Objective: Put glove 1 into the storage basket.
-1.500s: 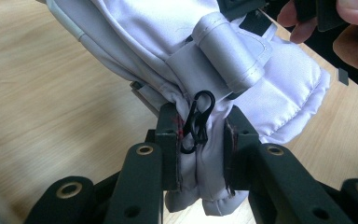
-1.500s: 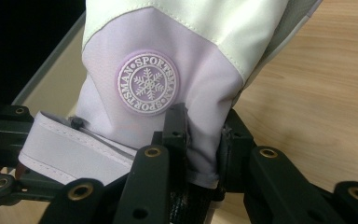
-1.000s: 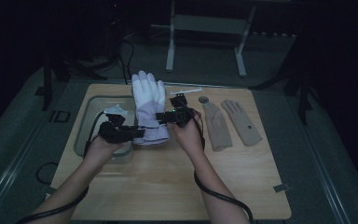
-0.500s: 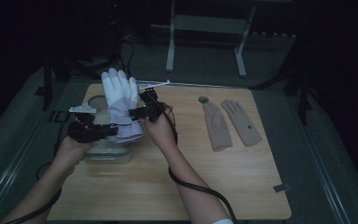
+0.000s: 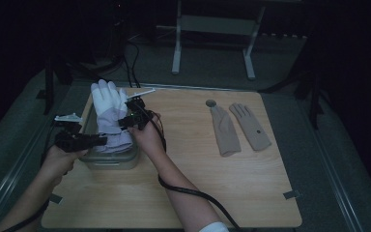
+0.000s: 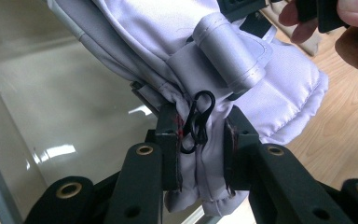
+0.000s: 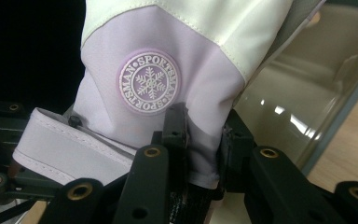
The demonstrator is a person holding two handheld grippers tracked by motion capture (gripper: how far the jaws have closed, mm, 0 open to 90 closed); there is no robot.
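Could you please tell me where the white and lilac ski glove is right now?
In the high view the ski glove is at the table's left, held by the left gripper and right gripper over the clear bin.

From my high view the scene is dim: the top of the frame sinks into black, and only the wooden table (image 5: 183,183) catches soft light. My two gripper views are far brighter, with white glare streaks on the clear bin (image 6: 51,140); their nearest edges look soft.
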